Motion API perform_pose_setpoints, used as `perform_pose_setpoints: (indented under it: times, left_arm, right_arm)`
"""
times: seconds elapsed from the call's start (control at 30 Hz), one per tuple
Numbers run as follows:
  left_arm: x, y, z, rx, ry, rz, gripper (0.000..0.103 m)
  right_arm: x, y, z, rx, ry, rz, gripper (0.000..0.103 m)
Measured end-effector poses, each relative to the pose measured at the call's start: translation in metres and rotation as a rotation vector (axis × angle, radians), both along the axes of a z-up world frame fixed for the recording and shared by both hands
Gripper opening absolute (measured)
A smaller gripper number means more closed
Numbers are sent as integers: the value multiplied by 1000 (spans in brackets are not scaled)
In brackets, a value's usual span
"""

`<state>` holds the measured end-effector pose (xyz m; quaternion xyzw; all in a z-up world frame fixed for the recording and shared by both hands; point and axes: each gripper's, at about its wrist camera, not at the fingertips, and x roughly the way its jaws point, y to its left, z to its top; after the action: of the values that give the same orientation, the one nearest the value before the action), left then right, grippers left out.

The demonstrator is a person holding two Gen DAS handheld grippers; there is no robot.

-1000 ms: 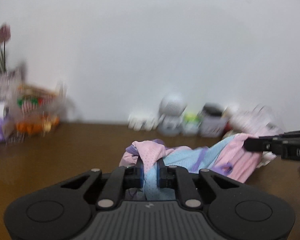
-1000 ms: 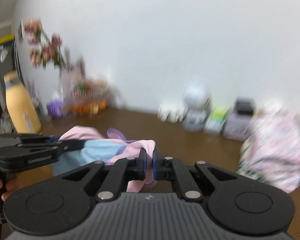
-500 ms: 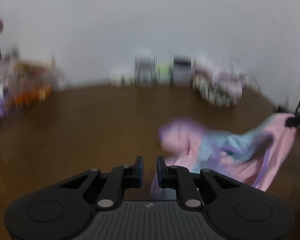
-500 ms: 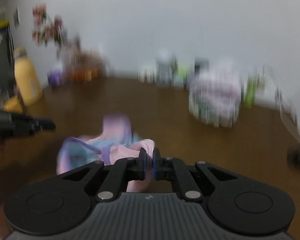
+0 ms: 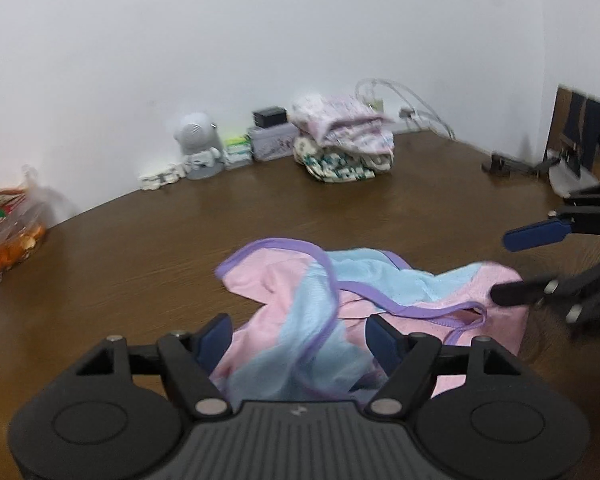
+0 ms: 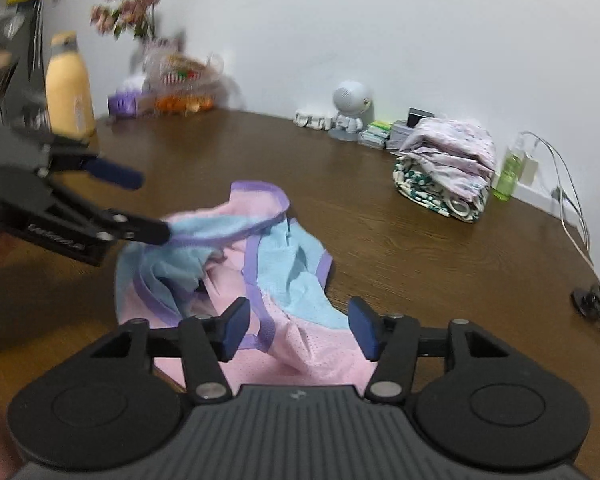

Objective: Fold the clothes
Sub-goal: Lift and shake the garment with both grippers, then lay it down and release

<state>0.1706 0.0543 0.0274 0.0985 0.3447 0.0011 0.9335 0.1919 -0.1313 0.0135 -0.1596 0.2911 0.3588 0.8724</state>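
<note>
Both tools, left tool (image 5: 300, 334) and right tool (image 6: 298, 328), opening wide, pink-blue garment (image 5: 340, 300) released crumpled on surface (image 5: 140, 240). Next: probably regrasp edges, spread flat.

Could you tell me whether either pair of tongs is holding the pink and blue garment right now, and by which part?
Neither holds it. The left tongs and right tongs are both opening, and the garment lies loose between their pads on the table.
</note>
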Motion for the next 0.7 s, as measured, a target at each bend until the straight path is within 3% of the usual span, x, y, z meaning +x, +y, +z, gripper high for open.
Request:
perform_pose_setpoints:
  times: [0.07,0.13,0.2,0.23,0.27,0.33,0.47,0.7]
  left_arm:
    - [10,-8,-11,40,29,6,72]
    - [19,-11,-24,71,53,40,65]
    - [23,-8,-34,85,79,70,31]
    - [23,-3,-37,65,95,73,19]
    - [24,2,-38,25,104,72,3]
    - [22,9,-37,-1,85,87,2]
    - [17,17,-13,36,-6,104,2]
    - [42,63,91,-1,-272,224,3]
  right_arm:
    - [3,10,-9,-34,8,9,57]
    - [8,17,-22,-59,37,1,54]
    - [12,20,-29,-42,61,-9,35]
    - [11,19,-33,-26,75,-12,13]
    - [13,18,-35,-10,89,-15,6]
    - [16,16,-35,12,95,-22,4]
    - [38,11,-13,59,64,-77,3]
    - [83,13,85,190,-174,-204,3]
